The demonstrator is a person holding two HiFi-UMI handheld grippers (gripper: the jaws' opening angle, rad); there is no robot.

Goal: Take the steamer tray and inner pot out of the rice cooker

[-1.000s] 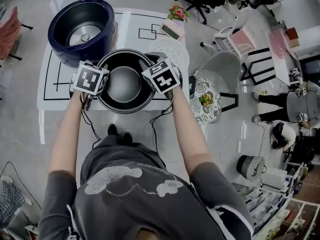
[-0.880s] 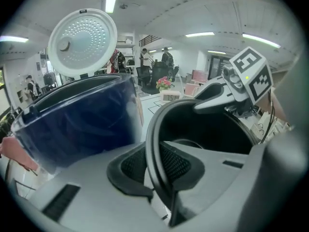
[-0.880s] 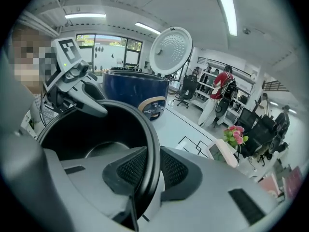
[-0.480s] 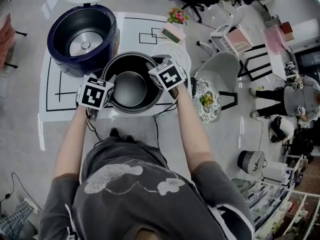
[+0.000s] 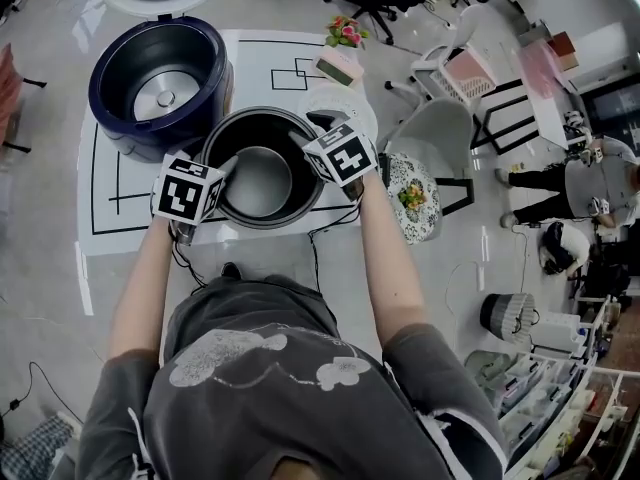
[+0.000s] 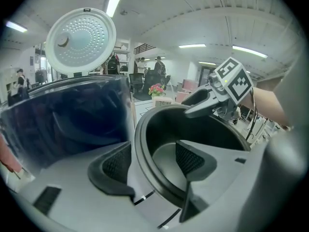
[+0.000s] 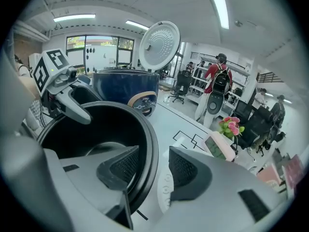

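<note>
Plainly, the left gripper (image 6: 154, 161) has its jaws apart, just opened, straddling the near-left rim of the black round metal inner pot (image 5: 258, 180) with neither pad pressing on it. The right gripper (image 7: 154, 168) stands likewise on the far-right rim, jaws just opened, one pad inside the wall and one outside. The pot stands upright on the white line-marked table (image 5: 110, 203), mouth up, its axis vertical, with its bare grey bottom showing. Just right of it, partly under the right gripper, lies a white round perforated steamer tray (image 5: 328, 103), flat on the table. Behind and to the left stands the dark-blue rice cooker (image 5: 110, 78), just beside the pot, its lid raised – inside it only the silver heating plate (image 5: 165, 80) shows
</note>
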